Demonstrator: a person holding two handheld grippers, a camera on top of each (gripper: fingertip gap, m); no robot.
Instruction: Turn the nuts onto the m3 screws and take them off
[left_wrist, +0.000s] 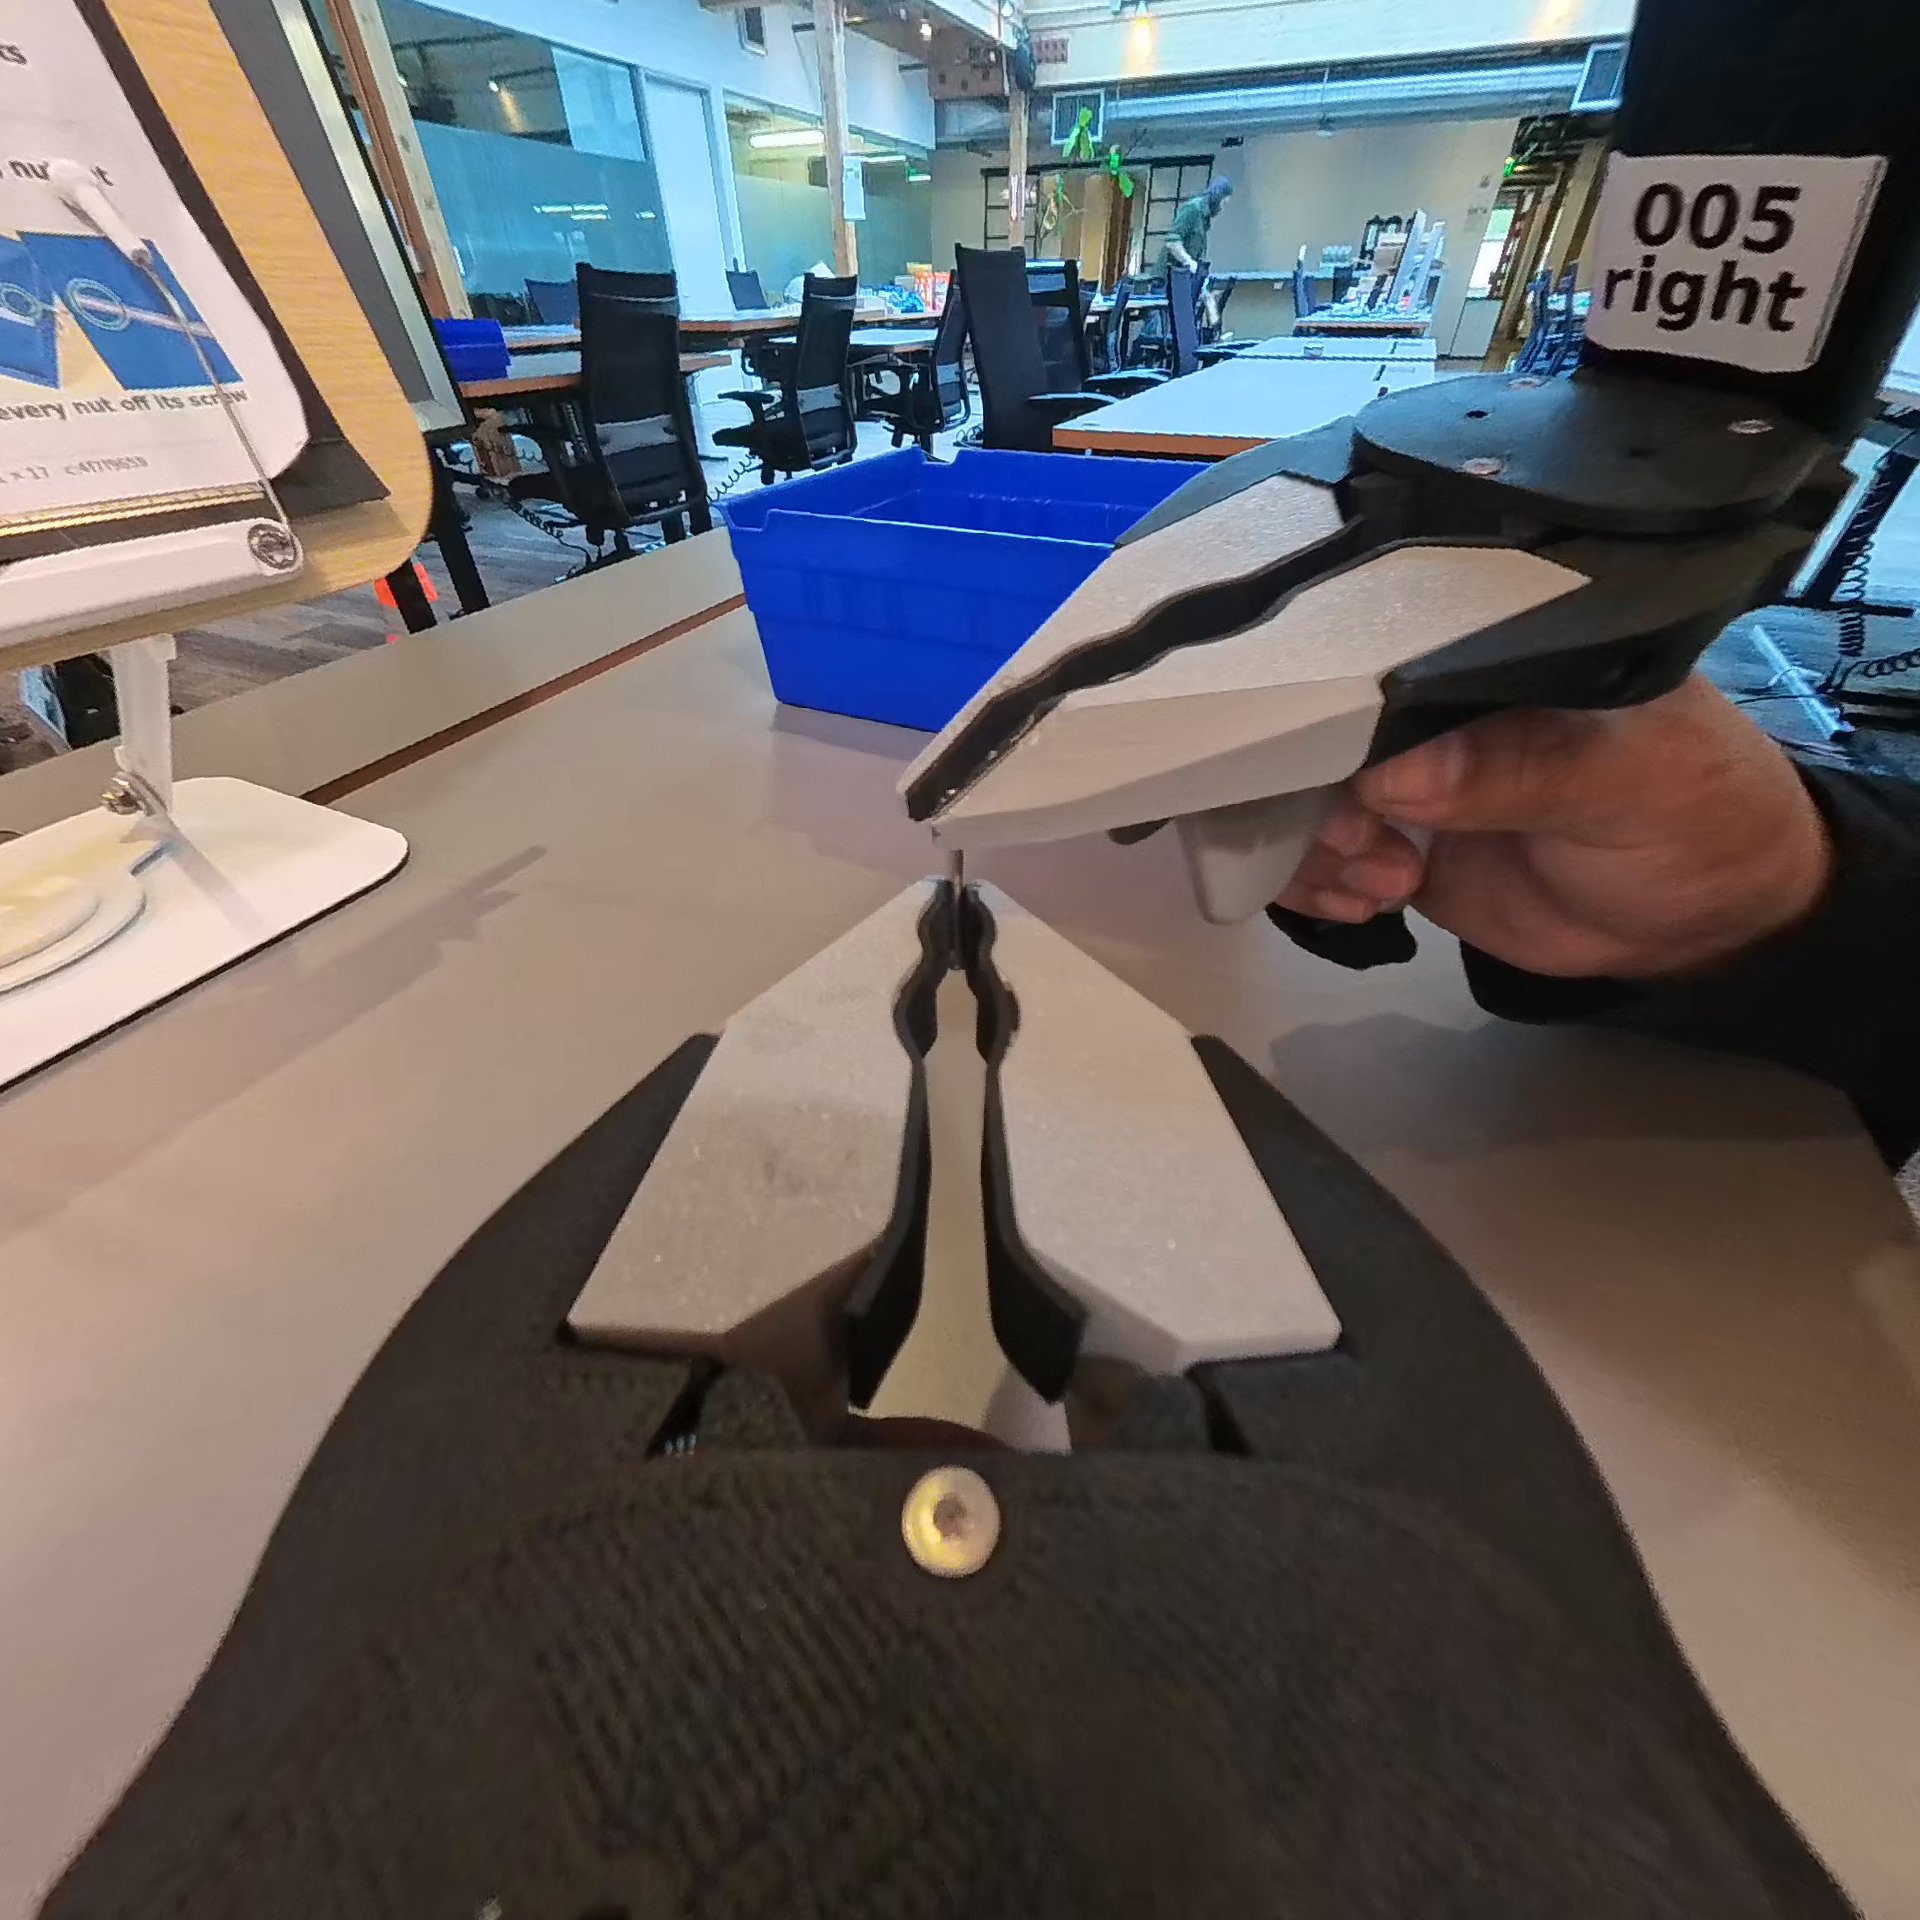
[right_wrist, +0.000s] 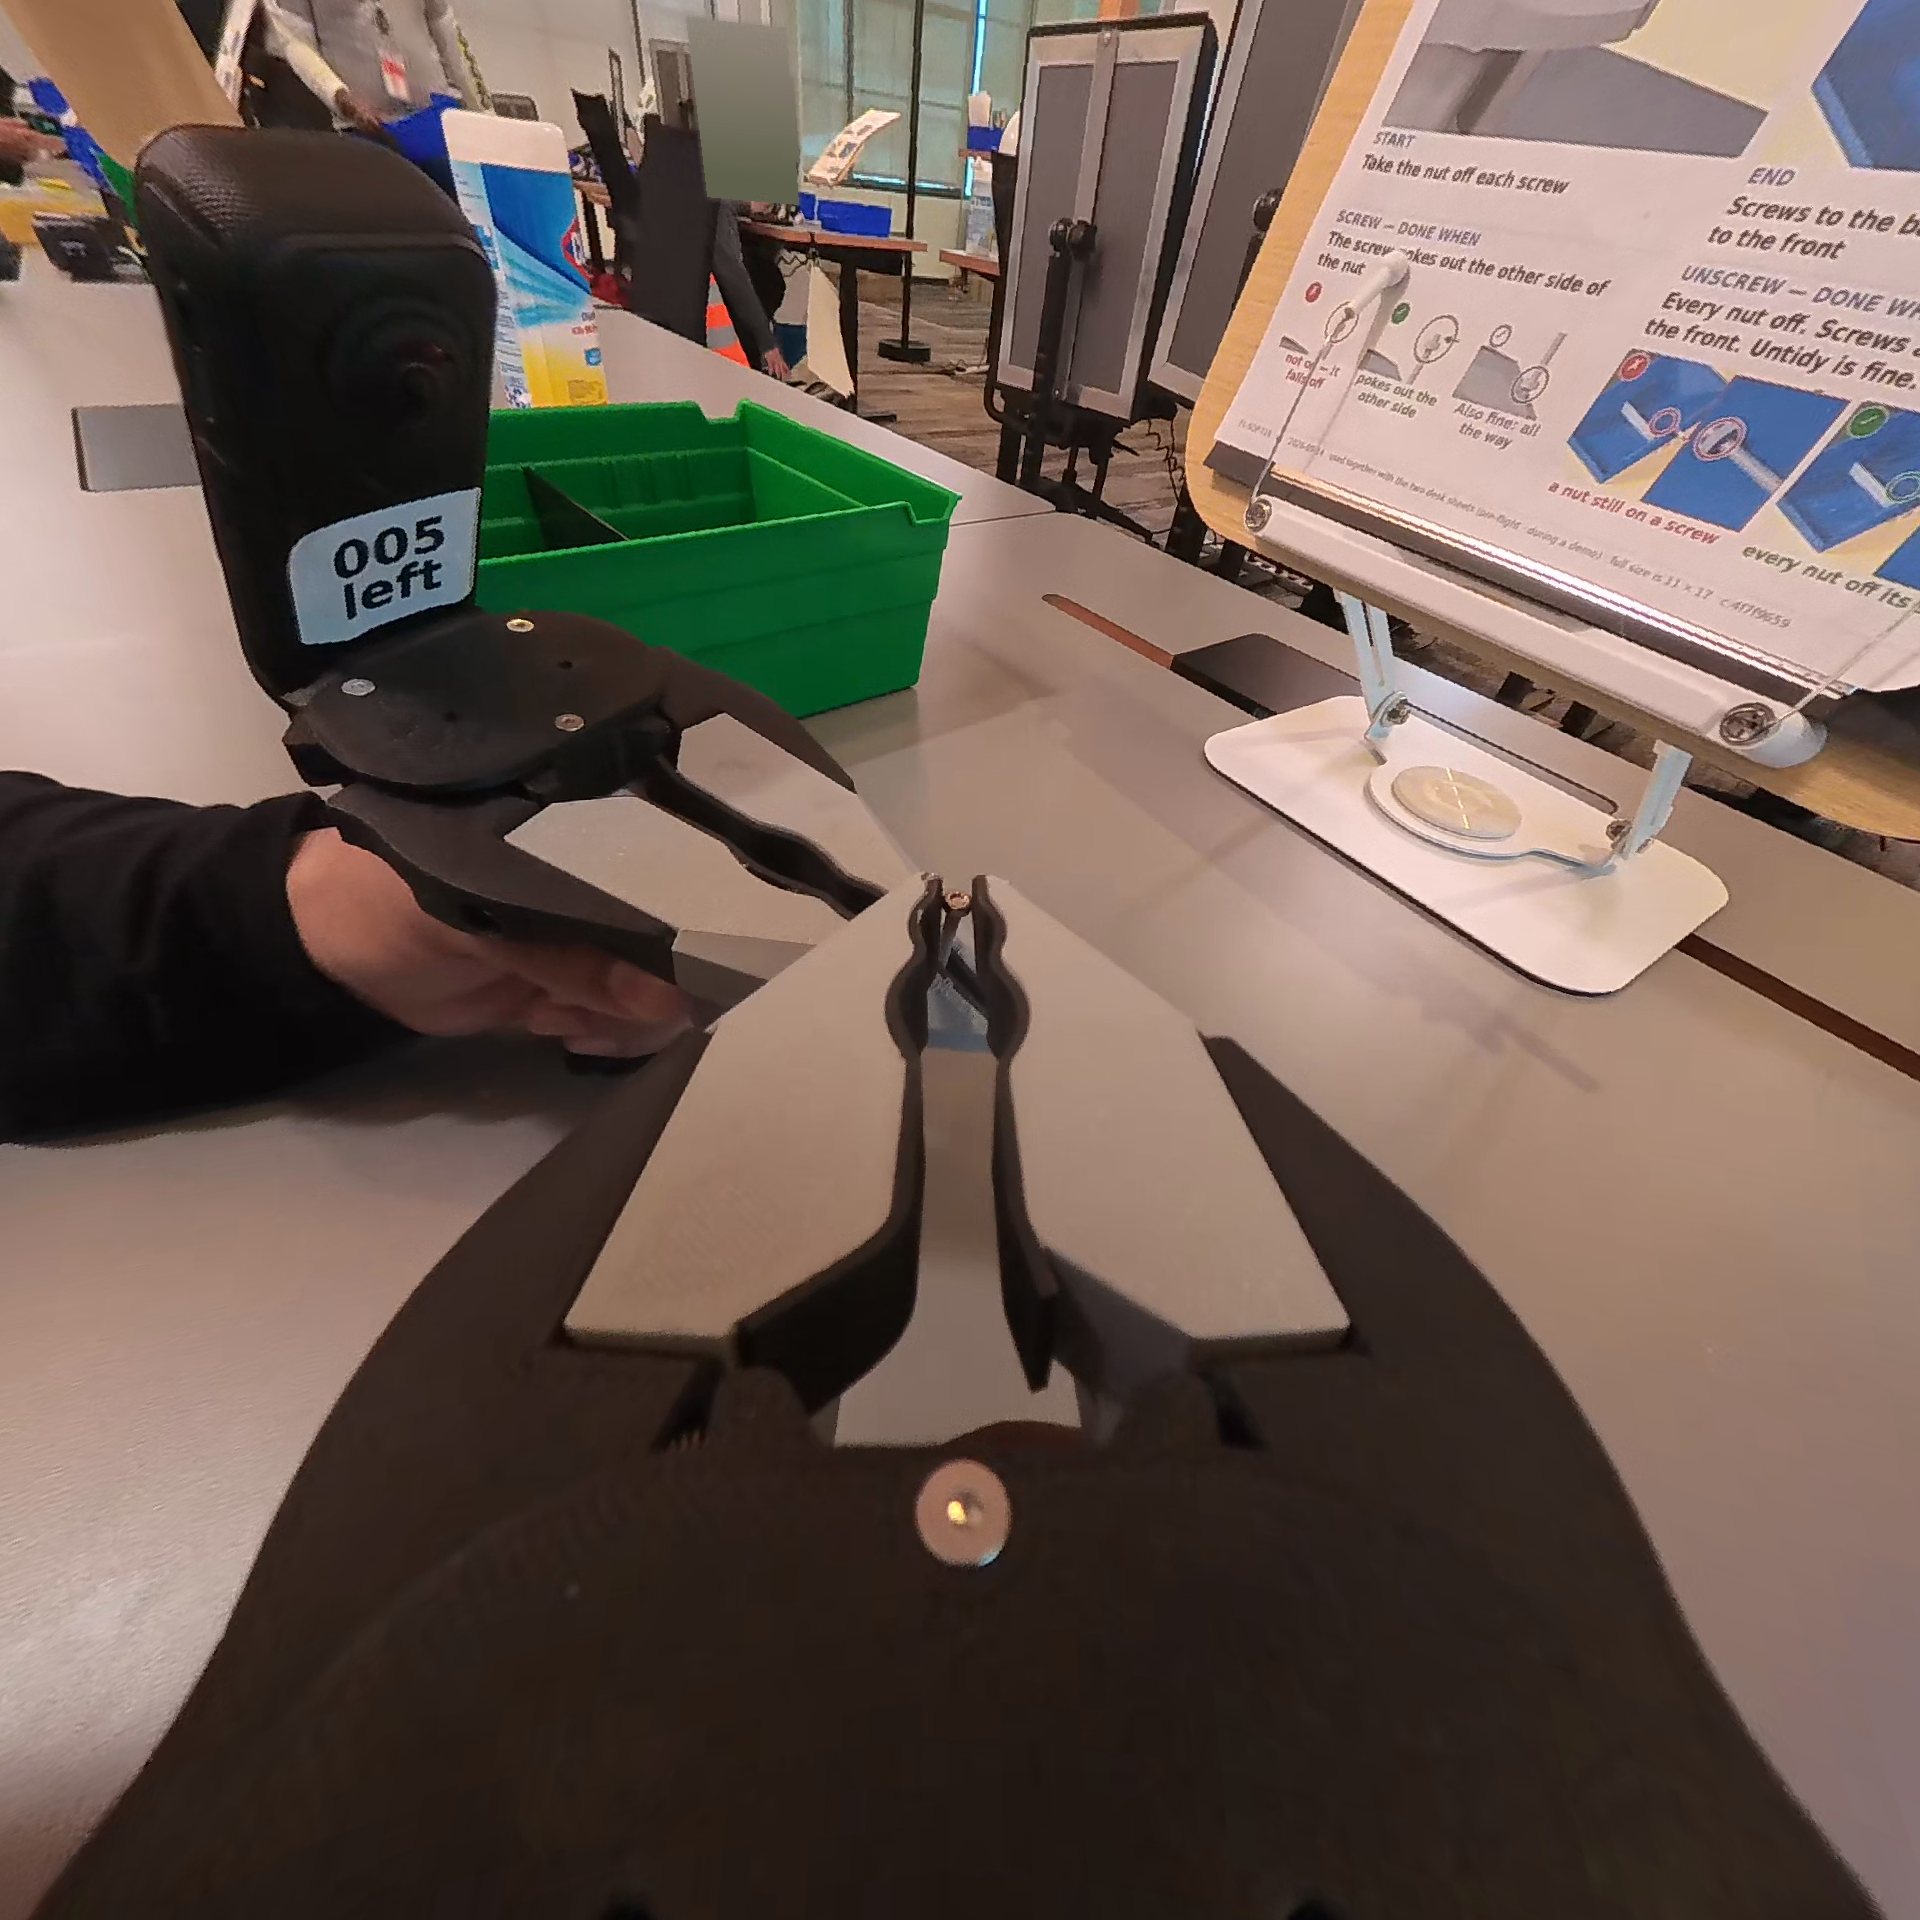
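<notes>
In the left wrist view my left gripper (left_wrist: 952, 906) is shut on a thin m3 screw (left_wrist: 953, 871) that stands upright out of its tips. My right gripper (left_wrist: 923, 816) comes in from the right, shut, with its tips at the top end of the screw. In the right wrist view my right gripper (right_wrist: 954, 896) pinches a small metal piece, the nut (right_wrist: 957, 903), at its tips. The left gripper (right_wrist: 868, 902) reaches in from the left just below it. Both are held above the grey table (left_wrist: 582, 935).
A blue bin (left_wrist: 914, 582) stands on the table behind the grippers. A green bin (right_wrist: 717, 551) with dividers stands at the back left. An instruction sheet on a white stand (right_wrist: 1475, 831) is to the right. A wipes canister (right_wrist: 530, 260) stands behind the green bin. Less than 4 cm separates the two grippers' tips.
</notes>
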